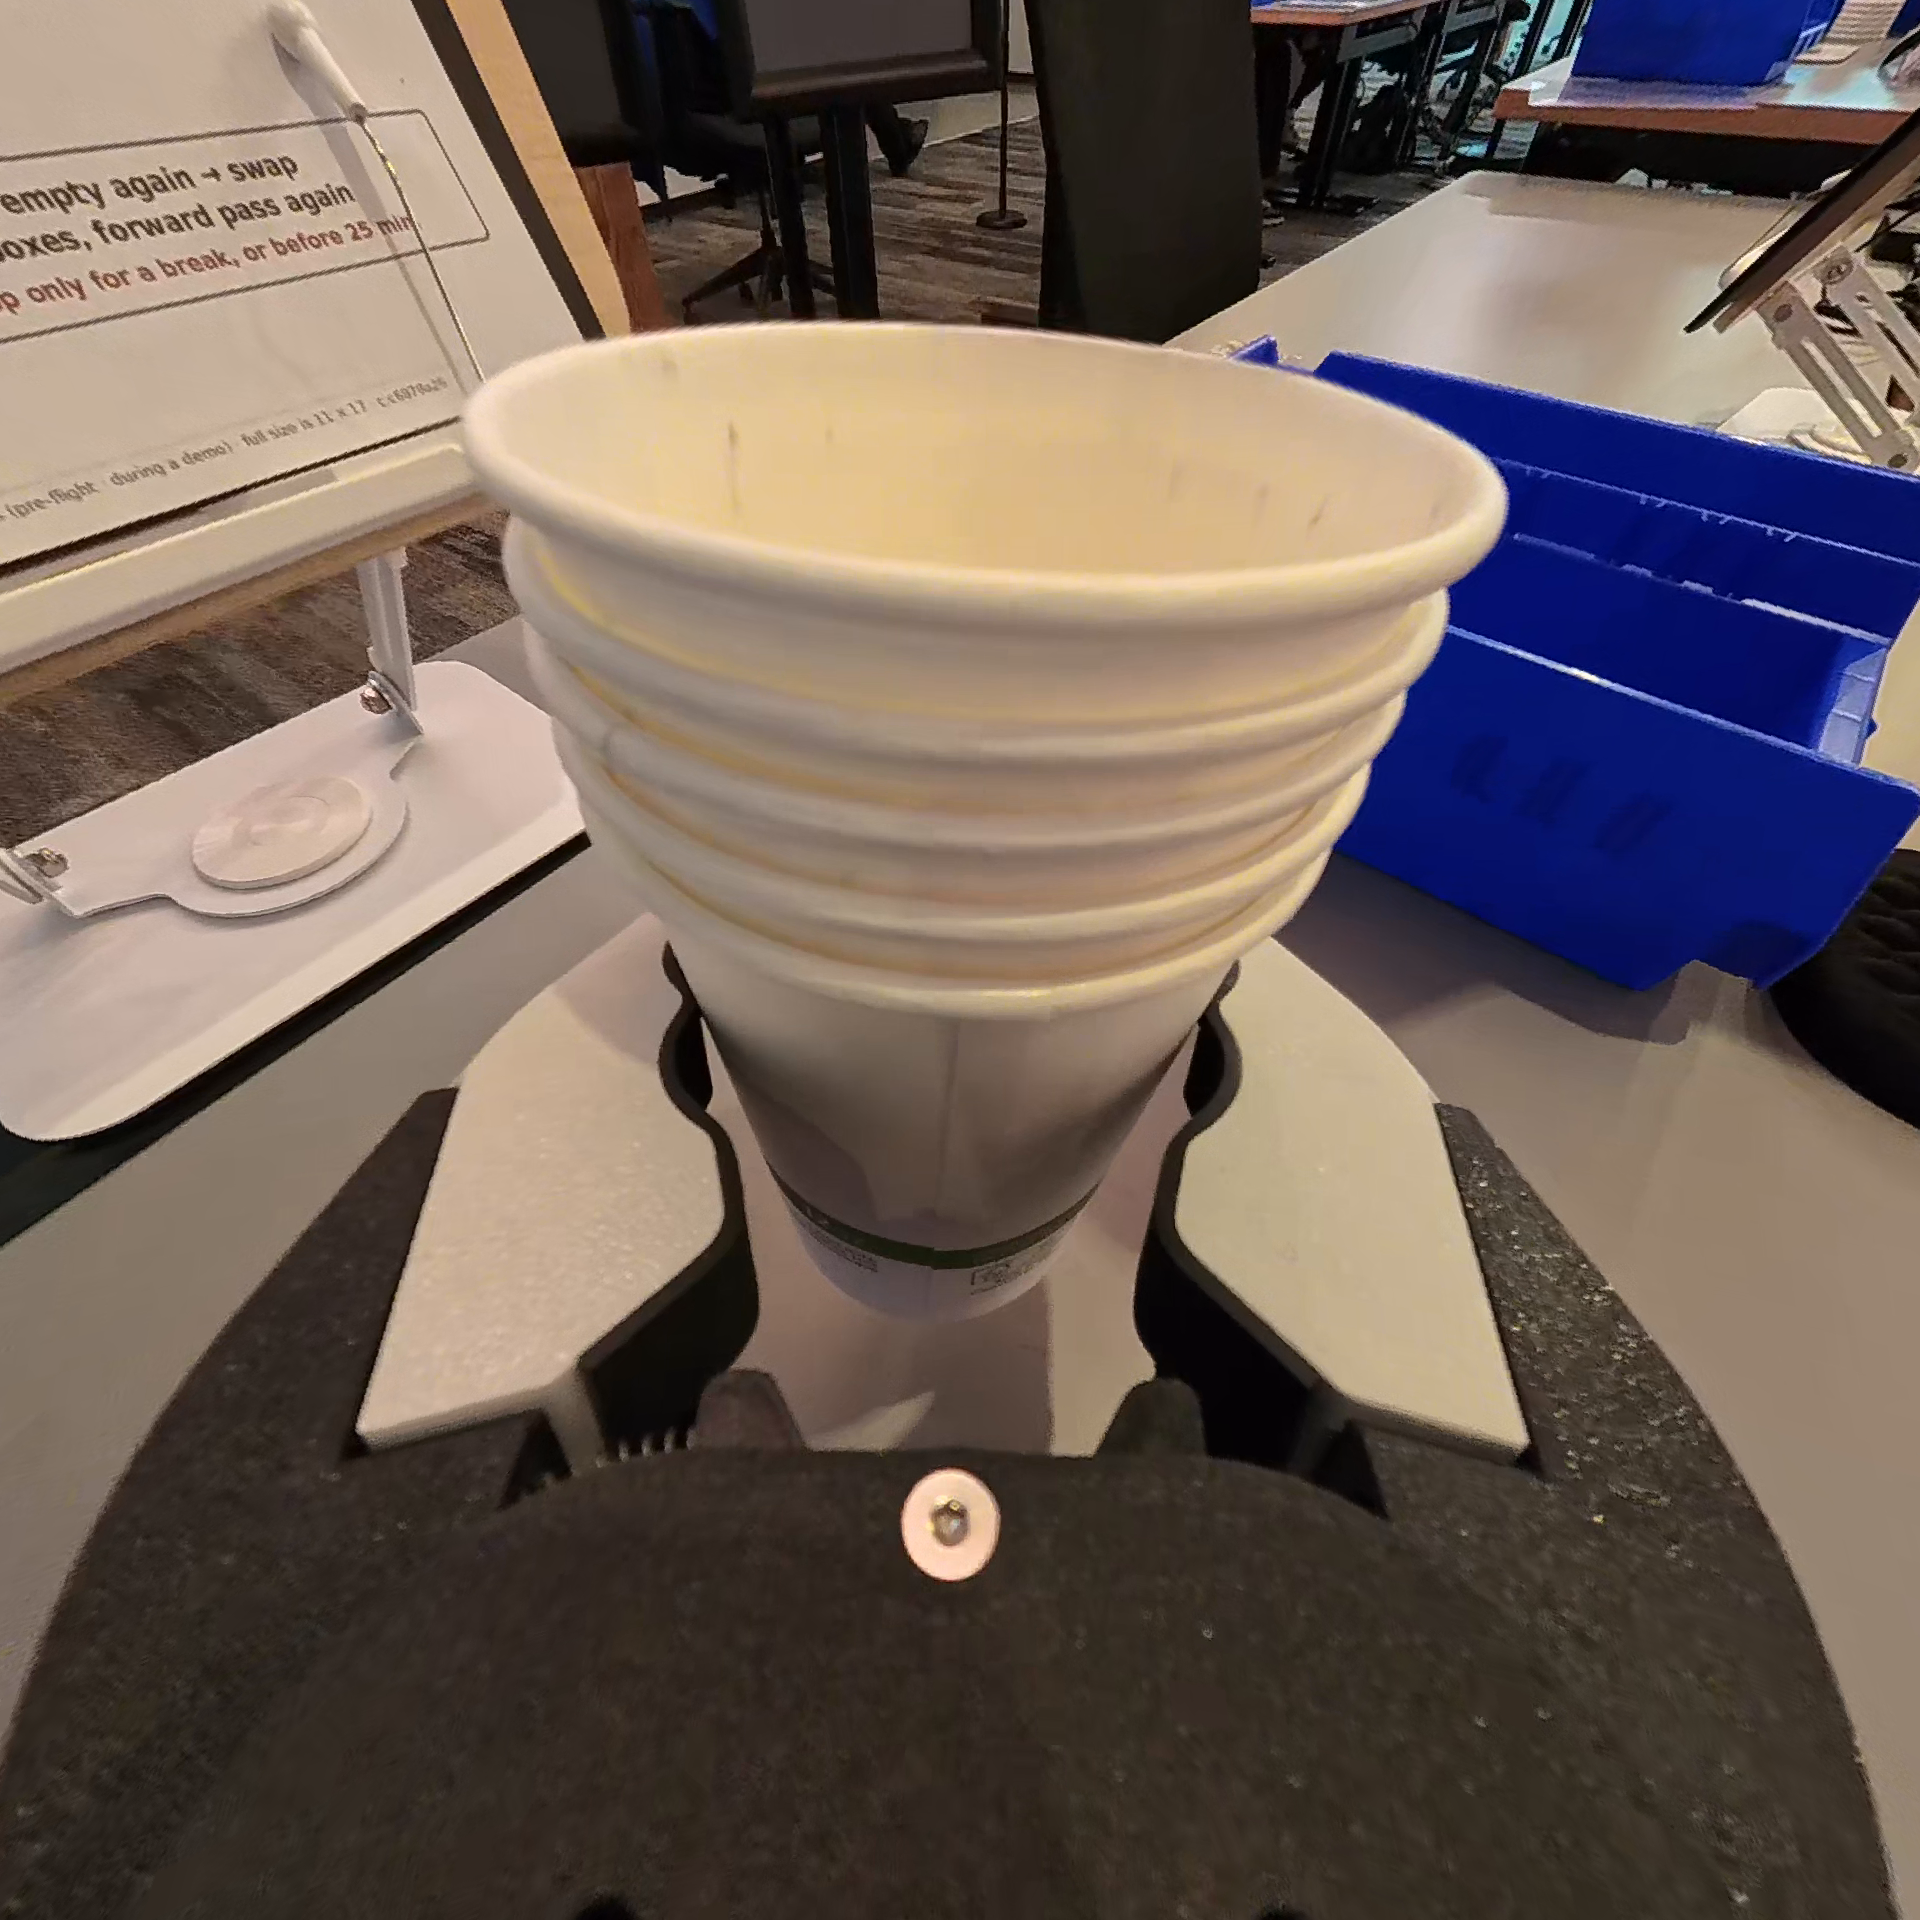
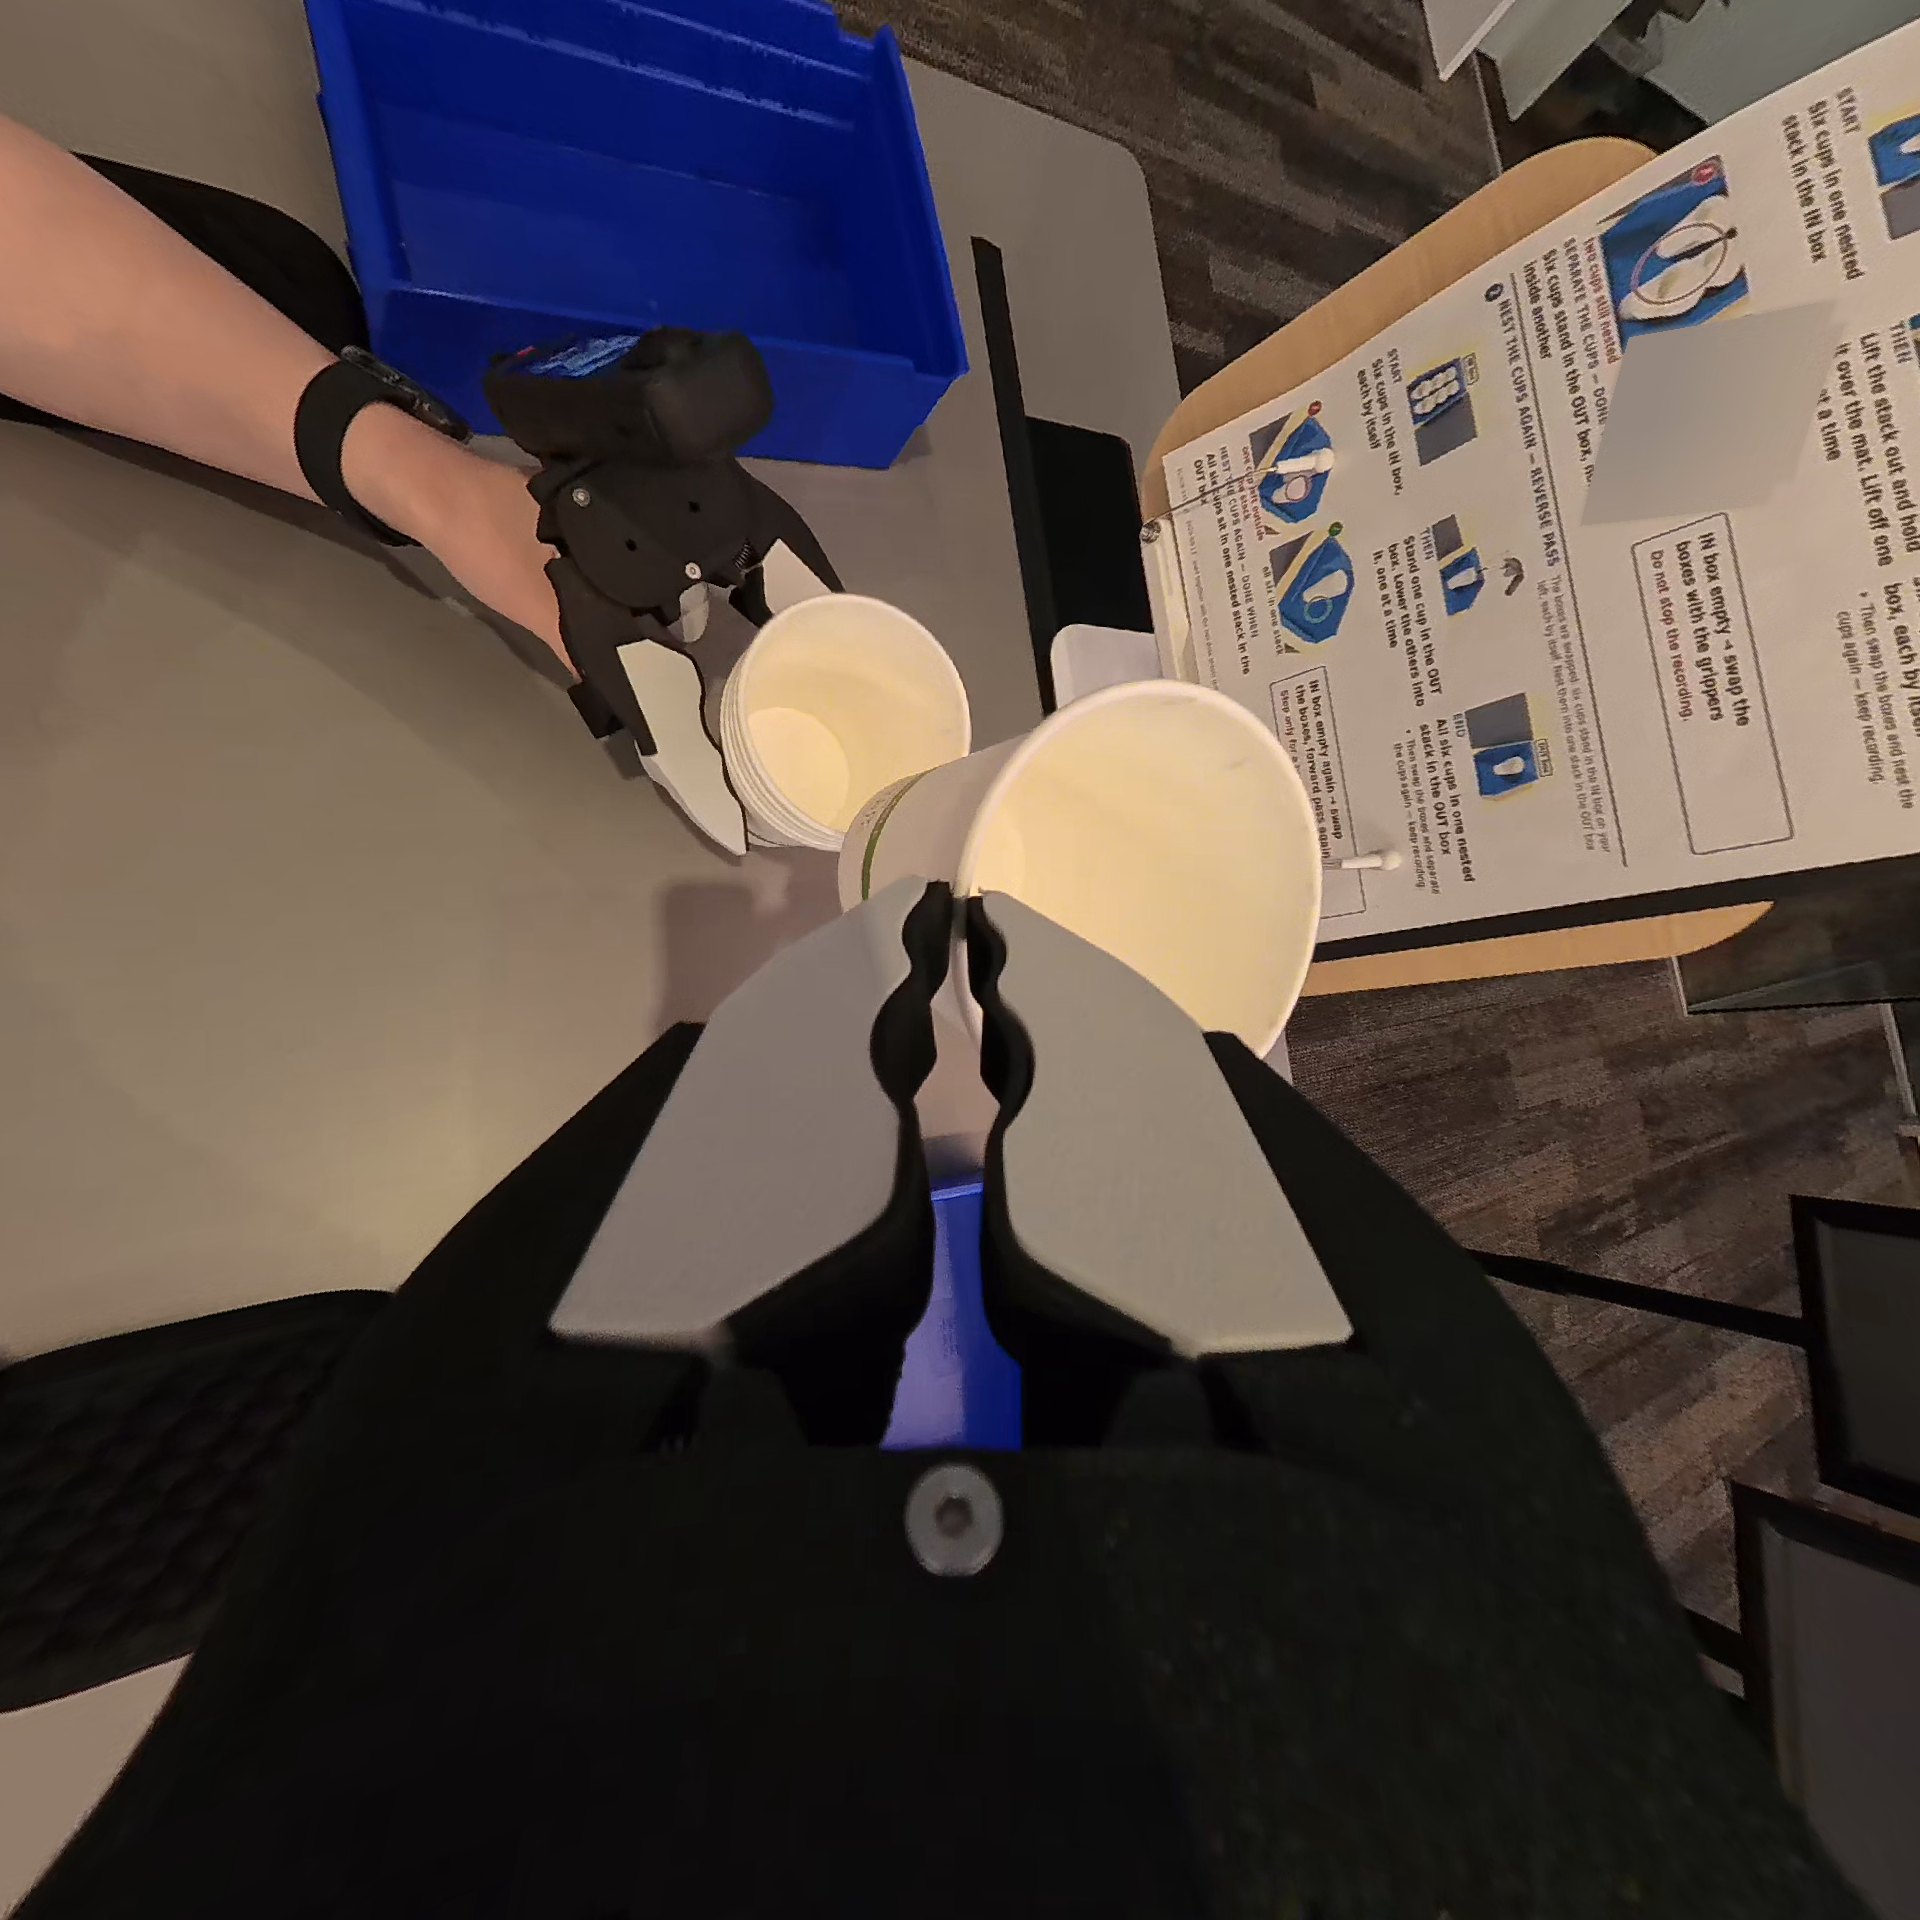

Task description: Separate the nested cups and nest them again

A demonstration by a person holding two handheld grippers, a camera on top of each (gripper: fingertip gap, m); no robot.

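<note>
Left gripper [image 1: 951, 1049]: its two grey fingers with black wavy pads clasp the lower wall of the nested stack of paper cups [image 1: 966, 748], one pad on each side. In the right wrist view the same gripper [image 2: 727, 748] shows farther off, held by a person's hand [image 2: 488, 551] with a black wrist strap.
Right gripper [image 2: 948, 896]: fingers drawn nearly together, pinching the rim of a single paper cup [image 2: 1132, 852], one finger outside the wall and the other inside the mouth.
Stack position: upright, mouth up, above the grey table [image 1: 1558, 1195], just left of the single cup; the single cup's base lies close against the stack's rims, and whether they touch cannot be told.
Single cup position: tilted, mouth turned toward the camera, base pointing at the stack.
Blue bin [image 1: 1621, 665]: sits on the table right of the stack in the left wrist view; its ribbed floor is bare where visible. A second blue piece [image 2: 951, 1320] shows between the right gripper's fingers, mostly covered.
Hidden or unclear: the stack's base is out of focus; several rolled rims are stacked, but the exact cup count is hard to make out. The far finger of the left gripper is hidden behind the stack in the right wrist view.
Cup appearance: white paper outside, cream inside, rolled rims, a thin green band and small print near the base; faint dark scuffs inside the top cup.
Instruction sheet [image 2: 1558, 520]: propped on a stand beyond the cups, cut off by the frame edge.
</note>
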